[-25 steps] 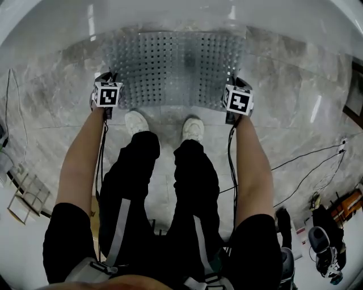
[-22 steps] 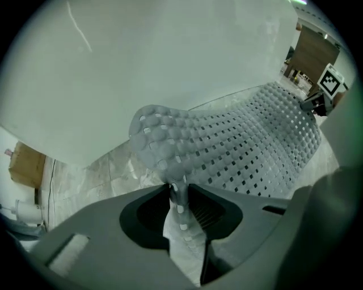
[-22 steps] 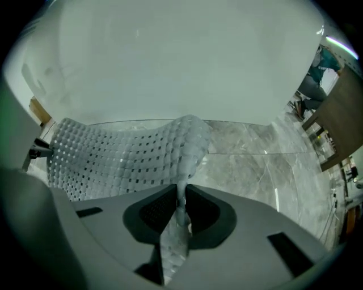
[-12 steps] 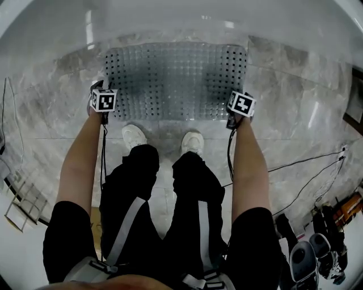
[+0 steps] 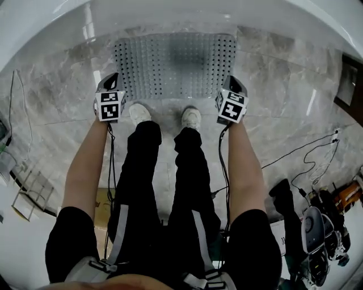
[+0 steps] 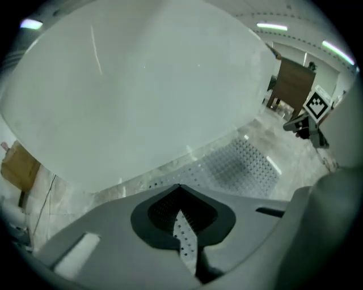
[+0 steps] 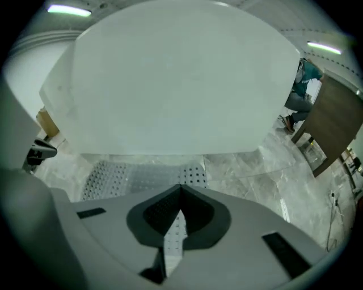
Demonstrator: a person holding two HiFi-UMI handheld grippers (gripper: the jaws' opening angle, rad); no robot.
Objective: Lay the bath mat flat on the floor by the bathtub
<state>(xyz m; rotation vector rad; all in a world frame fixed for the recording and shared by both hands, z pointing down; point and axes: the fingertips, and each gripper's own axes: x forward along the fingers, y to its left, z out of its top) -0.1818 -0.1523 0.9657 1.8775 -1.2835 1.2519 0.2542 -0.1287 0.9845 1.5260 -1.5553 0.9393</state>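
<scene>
Left gripper [image 5: 111,79] and right gripper [image 5: 233,82], both empty, jaws just closed tight together, hang over the near corners of the perforated bath mat [image 5: 176,65], which lies flat ahead, long axis left-right, equally near both, on grey marble floor [image 5: 283,85] against the white bathtub [image 5: 170,14].

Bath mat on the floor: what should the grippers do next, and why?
Probably just pull both grippers back. The bath mat already lies flat beside the bathtub, and the left gripper and right gripper have just closed, empty.
</scene>
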